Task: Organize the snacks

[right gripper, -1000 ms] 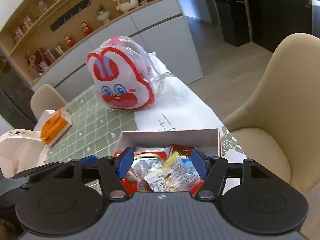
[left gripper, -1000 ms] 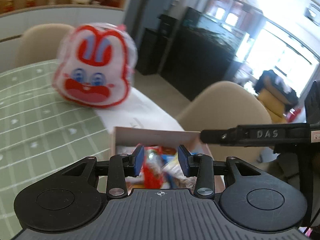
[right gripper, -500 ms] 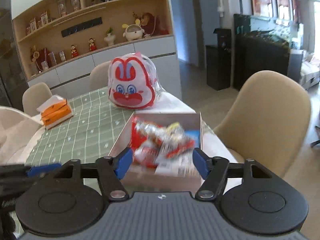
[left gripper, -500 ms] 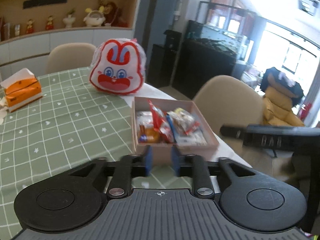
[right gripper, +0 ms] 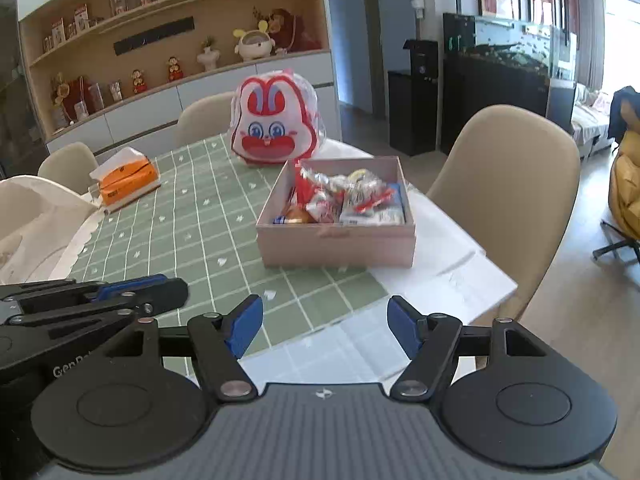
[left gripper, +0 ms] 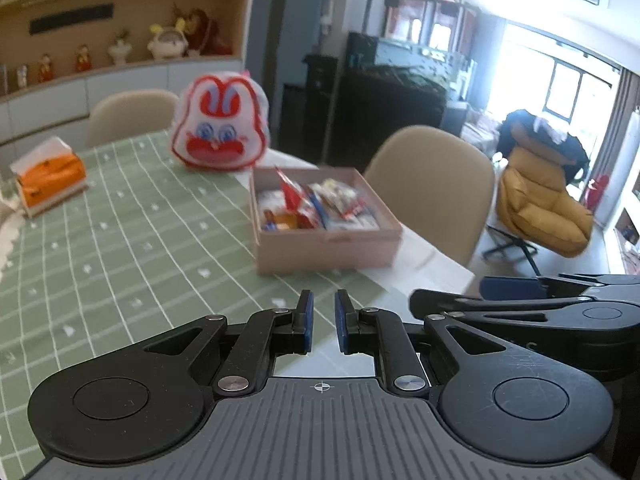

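Snacks (right gripper: 344,200) sit piled in the box (right gripper: 336,246), so you look about done. Your left gripper (left gripper: 322,322) has its jaws pressed near together on nothing, and your right gripper (right gripper: 325,326) has its jaws spread and empty. Next, I think, you check the bench (right gripper: 192,216) for strays.

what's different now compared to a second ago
Both claws pulled back from over the snack box, which now sits farther off. The left claw closed empty; the right claw stays open, holding nothing. Box, rabbit bag and tissue pack stayed put.
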A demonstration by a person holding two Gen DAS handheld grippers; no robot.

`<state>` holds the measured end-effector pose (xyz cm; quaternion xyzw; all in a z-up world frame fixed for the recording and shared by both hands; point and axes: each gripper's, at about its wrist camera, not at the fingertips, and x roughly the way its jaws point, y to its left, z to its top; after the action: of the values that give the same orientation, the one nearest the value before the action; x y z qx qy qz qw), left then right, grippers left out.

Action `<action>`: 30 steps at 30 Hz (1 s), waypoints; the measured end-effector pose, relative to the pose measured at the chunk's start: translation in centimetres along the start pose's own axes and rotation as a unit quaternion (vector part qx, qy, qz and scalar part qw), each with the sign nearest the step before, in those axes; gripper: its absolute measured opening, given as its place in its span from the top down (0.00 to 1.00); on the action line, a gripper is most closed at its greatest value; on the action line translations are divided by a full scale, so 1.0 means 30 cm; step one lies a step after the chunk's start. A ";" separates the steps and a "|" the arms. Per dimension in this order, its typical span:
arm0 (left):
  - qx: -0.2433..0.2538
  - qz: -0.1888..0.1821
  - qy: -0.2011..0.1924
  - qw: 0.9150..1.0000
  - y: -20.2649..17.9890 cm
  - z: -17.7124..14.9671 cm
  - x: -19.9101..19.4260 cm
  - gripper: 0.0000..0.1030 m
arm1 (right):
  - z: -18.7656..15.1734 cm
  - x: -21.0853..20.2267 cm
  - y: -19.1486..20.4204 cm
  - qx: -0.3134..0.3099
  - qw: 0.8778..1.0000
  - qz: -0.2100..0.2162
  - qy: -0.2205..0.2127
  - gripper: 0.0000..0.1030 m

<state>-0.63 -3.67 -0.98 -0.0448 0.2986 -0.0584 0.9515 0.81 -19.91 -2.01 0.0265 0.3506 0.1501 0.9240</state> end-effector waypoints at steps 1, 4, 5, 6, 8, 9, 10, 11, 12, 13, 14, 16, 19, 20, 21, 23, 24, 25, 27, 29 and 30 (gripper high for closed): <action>0.001 0.002 0.003 1.000 -0.004 -0.003 0.003 0.85 | -0.005 -0.001 -0.003 0.002 1.000 -0.001 0.002 0.32; 0.001 0.005 0.006 1.000 -0.005 -0.010 -0.003 0.85 | -0.007 -0.003 -0.020 0.010 1.000 -0.005 0.001 0.32; 0.000 0.007 0.005 1.000 -0.002 -0.009 -0.005 0.85 | -0.007 -0.004 -0.024 0.011 1.000 -0.006 0.001 0.32; -0.001 0.010 0.005 1.000 -0.002 -0.013 -0.008 0.85 | -0.008 -0.005 -0.026 0.012 1.000 -0.006 0.001 0.32; -0.004 0.014 0.006 1.000 0.002 -0.015 -0.010 0.85 | -0.015 -0.011 -0.031 0.013 1.000 -0.004 0.001 0.32; -0.006 0.015 0.006 1.000 0.003 -0.016 -0.012 0.85 | -0.017 -0.009 -0.031 0.013 1.000 -0.002 0.001 0.32; -0.007 0.015 0.007 1.000 0.003 -0.018 -0.014 0.85 | -0.018 -0.009 -0.031 0.012 1.000 -0.002 0.001 0.32; -0.007 0.016 0.008 1.000 0.003 -0.018 -0.015 0.85 | -0.018 -0.008 -0.030 0.012 1.000 -0.001 0.001 0.32; -0.006 0.016 0.009 1.000 0.002 -0.019 -0.015 0.85 | -0.018 -0.008 -0.029 0.012 1.000 0.000 0.002 0.32; -0.006 0.015 0.010 1.000 0.001 -0.020 -0.015 0.85 | -0.018 -0.005 -0.029 0.013 1.000 0.001 0.003 0.32; -0.007 0.014 0.012 1.000 0.001 -0.020 -0.014 0.85 | -0.019 -0.004 -0.029 0.013 1.000 0.002 0.003 0.32; -0.007 0.012 0.016 1.000 0.000 -0.022 -0.011 0.85 | -0.020 -0.001 -0.029 0.012 1.000 0.002 0.005 0.32; -0.008 0.012 0.020 1.000 -0.003 -0.025 -0.008 0.85 | -0.024 0.000 -0.028 0.012 1.000 0.002 0.007 0.32; -0.008 0.012 0.020 1.000 -0.002 -0.025 -0.008 0.85 | -0.025 0.001 -0.028 0.011 1.000 0.002 0.008 0.32; -0.008 0.012 0.020 1.000 -0.003 -0.026 -0.008 0.85 | -0.025 0.001 -0.029 0.011 1.000 0.002 0.008 0.32; -0.007 0.012 0.020 1.000 -0.003 -0.026 -0.007 0.85 | -0.028 0.003 -0.027 0.010 1.000 0.001 0.010 0.32; -0.007 0.011 0.021 1.000 -0.005 -0.027 -0.007 0.85 | -0.025 0.004 -0.027 0.010 1.000 0.002 0.011 0.32; -0.007 0.011 0.022 1.000 -0.005 -0.028 -0.006 0.85 | -0.026 0.005 -0.027 0.011 1.000 0.002 0.011 0.32; -0.008 0.010 0.024 1.000 -0.006 -0.029 -0.004 0.85 | -0.026 0.006 -0.028 0.011 1.000 0.001 0.012 0.32; -0.007 0.008 0.025 1.000 -0.006 -0.030 -0.003 0.85 | -0.025 0.007 -0.030 0.013 1.000 0.000 0.012 0.32; -0.007 0.007 0.025 1.000 -0.006 -0.029 -0.003 0.85 | -0.026 0.008 -0.031 0.014 1.000 0.000 0.012 0.32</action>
<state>-1.21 -3.86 -1.63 -0.0480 0.3234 -0.0504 0.9437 0.70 -20.76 -2.89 0.0372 0.3633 0.1453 0.9195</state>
